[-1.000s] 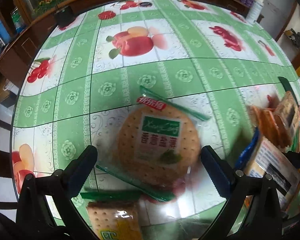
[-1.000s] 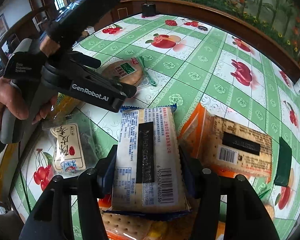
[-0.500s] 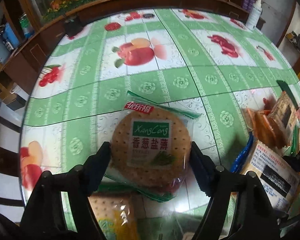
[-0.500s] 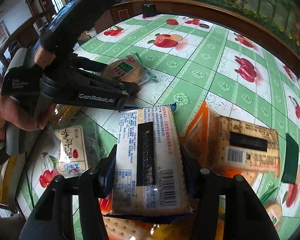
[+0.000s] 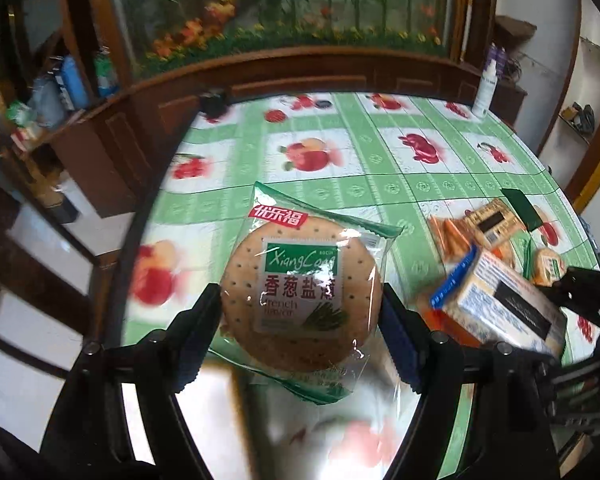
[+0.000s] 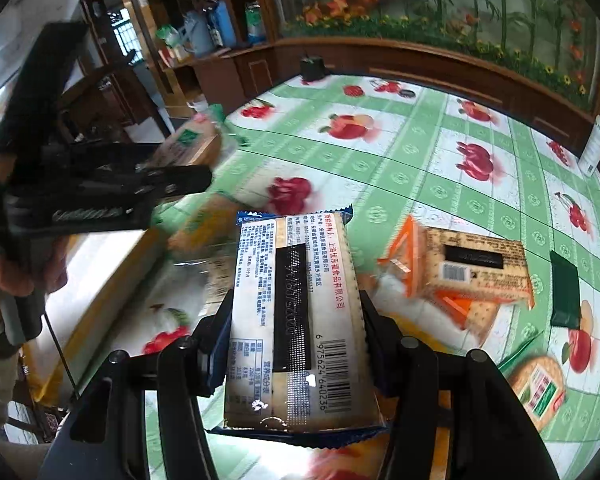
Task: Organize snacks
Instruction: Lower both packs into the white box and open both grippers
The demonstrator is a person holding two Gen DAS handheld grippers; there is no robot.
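**Crackers lifted in both grippers above the fruit-print bench**

Crackers fill both grips. The left gripper has its jaws pressed on the two sides of a round cracker pack: a big tan disc dotted with holes, sealed in clear film with green serrated ends, a red brand strip at the top and a green "XiangCong" label across its face. It is held clear of the bench, label up, its sealed ends running from the gripper out toward the far edge.

The right gripper is clamped narrowly on a rectangular cracker pack, pale with blue crimped ends, its printed back and barcode facing up. Its long axis lies along the fingers, pointing away from the hand, and it too is off the surface.

On the green-and-white cloth beyond it lie an orange-wrapped cracker pack, barcode up and slanted, a dark green packet to the right, and a smaller green-labelled cracker pack nearer. A white bottle stands at the far right edge.
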